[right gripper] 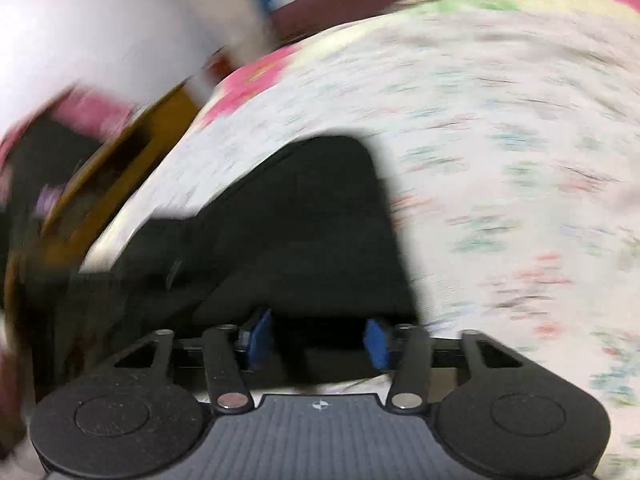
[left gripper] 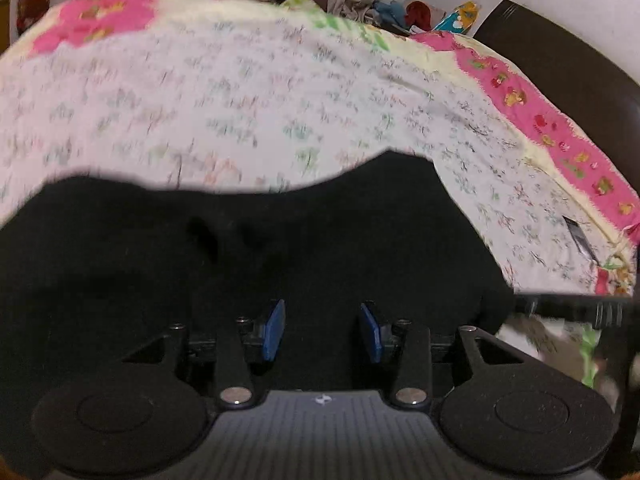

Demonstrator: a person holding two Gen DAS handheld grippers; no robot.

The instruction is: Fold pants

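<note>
Pants (left gripper: 248,264) lie dark across the near part of the flower-printed bedsheet (left gripper: 240,92) in your left wrist view, their far edge running in a wavy line from left to right and dropping off toward the pink border (left gripper: 560,136) on the right. Your left gripper (left gripper: 323,330) hovers low over the black cloth with its blue pads (left gripper: 274,330) standing apart; no fold of fabric shows pinched between them, so you seem to be lining up for a grab, not holding. Beyond the pants the sheet is bare, giving you plenty of room to fold forward. In your right wrist view, heavily blurred, the pants (right gripper: 312,216) end in a squared corner pointing away, close to the sheet's left edge and the wooden bed frame (right gripper: 132,152). Your right gripper (right gripper: 316,344) also shows a moderate gap, with dark cloth under it; whether the pads touch it you cannot tell. Open sheet lies to the right.
</note>
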